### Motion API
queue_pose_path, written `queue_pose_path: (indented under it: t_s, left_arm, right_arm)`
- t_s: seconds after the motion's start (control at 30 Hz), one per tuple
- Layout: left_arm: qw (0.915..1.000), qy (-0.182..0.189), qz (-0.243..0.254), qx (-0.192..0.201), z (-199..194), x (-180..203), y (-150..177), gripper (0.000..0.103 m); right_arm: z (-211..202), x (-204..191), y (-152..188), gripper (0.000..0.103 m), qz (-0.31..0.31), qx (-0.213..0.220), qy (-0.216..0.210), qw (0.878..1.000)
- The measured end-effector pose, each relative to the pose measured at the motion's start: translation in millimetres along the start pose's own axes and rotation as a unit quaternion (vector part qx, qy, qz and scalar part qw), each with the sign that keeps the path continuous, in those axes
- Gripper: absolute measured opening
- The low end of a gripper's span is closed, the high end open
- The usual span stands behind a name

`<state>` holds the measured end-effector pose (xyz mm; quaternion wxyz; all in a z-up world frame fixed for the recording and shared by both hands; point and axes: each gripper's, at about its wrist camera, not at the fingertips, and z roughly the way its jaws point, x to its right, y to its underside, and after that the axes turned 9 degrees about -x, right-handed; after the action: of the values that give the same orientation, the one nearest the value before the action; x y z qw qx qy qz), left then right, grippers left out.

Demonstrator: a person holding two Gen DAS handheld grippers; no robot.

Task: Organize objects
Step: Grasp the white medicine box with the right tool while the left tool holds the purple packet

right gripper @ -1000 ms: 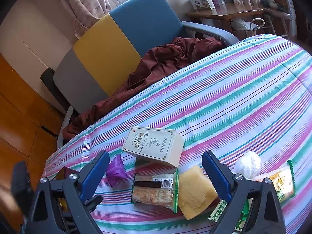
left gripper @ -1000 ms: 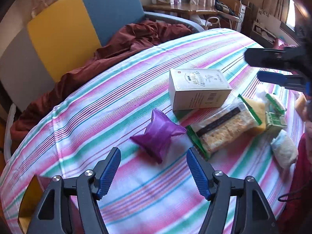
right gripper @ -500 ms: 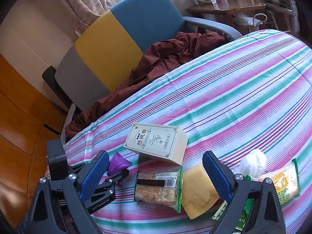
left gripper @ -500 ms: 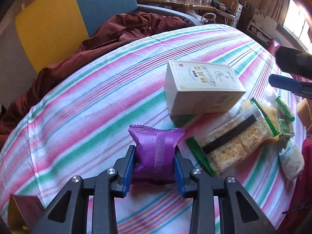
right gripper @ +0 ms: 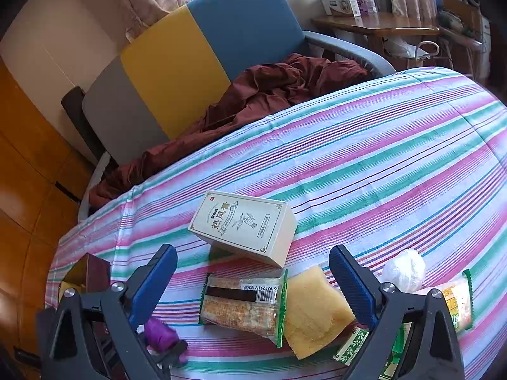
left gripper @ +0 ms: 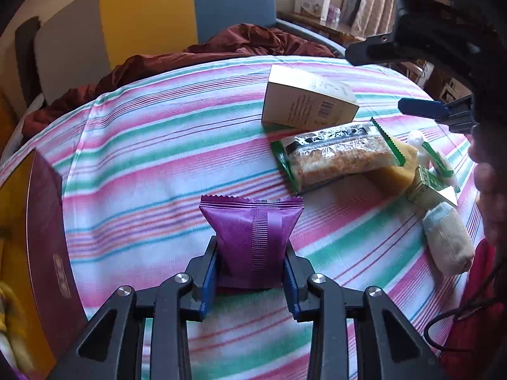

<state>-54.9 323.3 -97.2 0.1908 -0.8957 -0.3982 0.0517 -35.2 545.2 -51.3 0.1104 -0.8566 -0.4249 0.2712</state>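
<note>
2 hand-held grippers: left hand-held gripper (left gripper: 252,267) clamped on upright purple packet (left gripper: 252,240), right hand-held gripper (right gripper: 253,280) spread wide above snacks.

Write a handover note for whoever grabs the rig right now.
Left gripper: shut on the purple packet, above the striped cloth.
Right gripper: open, holding nothing, over the snacks.
On the cloth: cream box, cracker pack, yellow sponge, white bag, green-trimmed packs at the right edge.
Dark red box stands open at the left.
Done: packet gripped. Left: place it, probably in the red box, then sort the rest.
</note>
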Motion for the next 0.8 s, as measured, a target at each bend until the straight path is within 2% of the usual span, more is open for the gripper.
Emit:
queue_pose_path:
  t_s: [0.13,0.23,0.37,0.5,0.6,0.7,0.73,0.77,0.8]
  left_arm:
    - [0.9997,0.013,-0.016,0.011,1.7,-4.3,2.4,0.035]
    - [0.9996,0.020,-0.014,0.015,1.4,-6.5,3.6,0.035]
    - [0.9989,0.036,-0.018,0.022,0.6,-9.6,6.1,0.035]
    - [0.9982,0.047,-0.024,0.028,2.0,-11.6,6.0,0.035]
    - [0.9976,0.054,-0.028,0.032,1.3,-10.0,8.8,0.035]
    - [0.9969,0.064,-0.032,0.034,0.9,-12.1,9.3,0.035]
    - [0.9968,0.065,-0.032,0.034,0.7,-12.3,9.7,0.035]
    - [0.9966,0.067,-0.033,0.035,0.6,-12.4,9.9,0.035]
    - [0.9965,0.068,-0.034,0.036,0.4,-12.7,10.7,0.035]
  right_arm:
    - [9.8,-10.1,-1.4,0.097,-0.031,-0.020,0.016,0.999]
    - [16.6,-29.1,-8.6,0.097,-0.096,-0.032,0.042,0.994]
    - [37.2,-54.9,-21.1,0.101,-0.210,-0.065,0.095,0.971]
    - [60.2,-71.7,-29.0,0.103,-0.297,-0.108,0.137,0.939]
    - [77.9,-76.4,-35.8,0.103,-0.326,-0.138,0.151,0.923]
    - [98.8,-75.3,-39.1,0.103,-0.326,-0.164,0.164,0.916]
    - [105.5,-73.4,-39.3,0.094,-0.320,-0.171,0.162,0.918]
    - [111.2,-73.1,-39.9,0.070,-0.315,-0.171,0.170,0.918]
    - [113.5,-73.8,-40.6,0.061,-0.309,-0.164,0.179,0.919]
